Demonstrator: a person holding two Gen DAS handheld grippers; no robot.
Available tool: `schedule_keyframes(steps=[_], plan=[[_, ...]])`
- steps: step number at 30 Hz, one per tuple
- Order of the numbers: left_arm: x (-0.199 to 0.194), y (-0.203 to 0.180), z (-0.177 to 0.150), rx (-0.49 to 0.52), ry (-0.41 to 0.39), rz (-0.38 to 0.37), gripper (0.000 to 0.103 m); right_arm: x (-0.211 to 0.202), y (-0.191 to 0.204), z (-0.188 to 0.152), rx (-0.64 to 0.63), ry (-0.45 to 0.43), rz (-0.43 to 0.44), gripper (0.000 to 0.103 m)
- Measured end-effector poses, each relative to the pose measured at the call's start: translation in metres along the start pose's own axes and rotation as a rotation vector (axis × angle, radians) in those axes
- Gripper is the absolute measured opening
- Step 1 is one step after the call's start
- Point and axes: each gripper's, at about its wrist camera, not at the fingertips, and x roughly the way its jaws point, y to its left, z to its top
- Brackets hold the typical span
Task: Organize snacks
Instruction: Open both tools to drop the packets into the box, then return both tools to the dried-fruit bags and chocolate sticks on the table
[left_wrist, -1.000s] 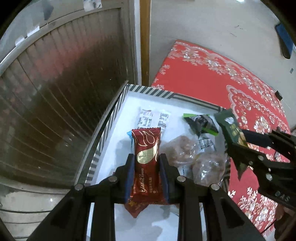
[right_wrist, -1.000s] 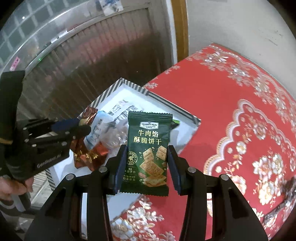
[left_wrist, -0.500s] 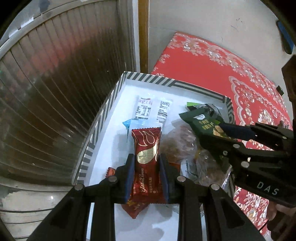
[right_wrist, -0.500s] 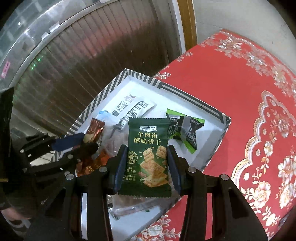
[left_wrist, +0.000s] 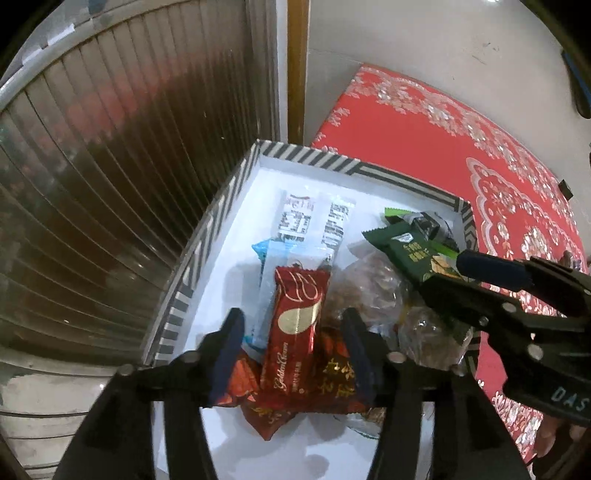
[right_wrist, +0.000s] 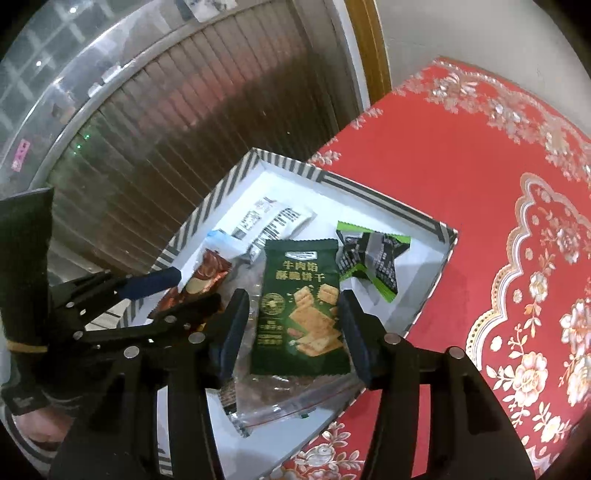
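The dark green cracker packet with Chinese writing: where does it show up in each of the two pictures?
Left wrist view: the dark green cracker packet sits right of centre, seen edge-on, between the other tongs' fingers.
Right wrist view: the packet fills the centre, face-on, between this camera's own open fingers.
Shared landmark: the white box with a black-and-white striped rim, lying under the packet in both.

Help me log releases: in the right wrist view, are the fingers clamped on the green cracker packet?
No, the right gripper stands open, with a gap between the green cracker packet and each finger.
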Motion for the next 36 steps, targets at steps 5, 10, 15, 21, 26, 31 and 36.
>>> schedule_keyframes(steps=[5, 10, 15, 21, 26, 31, 36], plan=[[-0.015, 0.001, 0.002, -0.013, -0.045, 0.029, 0.079, -0.014, 0.009, -0.001, -0.039, -0.04, -0.027, 0.05], [-0.029, 0.001, 0.001, -0.043, -0.091, 0.047, 0.085, -0.03, 0.013, -0.005, -0.063, -0.087, -0.071, 0.05], [-0.036, -0.007, 0.0, -0.037, -0.119, 0.075, 0.085, -0.04, 0.01, -0.011, -0.062, -0.112, -0.089, 0.05], [-0.04, -0.023, -0.001, -0.021, -0.132, 0.073, 0.086, -0.05, -0.002, -0.022, -0.041, -0.119, -0.099, 0.05], [-0.044, -0.04, -0.001, -0.004, -0.146, 0.069, 0.086, -0.06, -0.011, -0.031, -0.033, -0.127, -0.106, 0.05], [-0.045, -0.056, 0.0, 0.011, -0.151, 0.062, 0.087, -0.069, -0.023, -0.038, -0.015, -0.133, -0.119, 0.05], [-0.043, -0.077, 0.0, 0.044, -0.15, 0.054, 0.087, -0.077, -0.038, -0.049, 0.011, -0.133, -0.124, 0.05]])
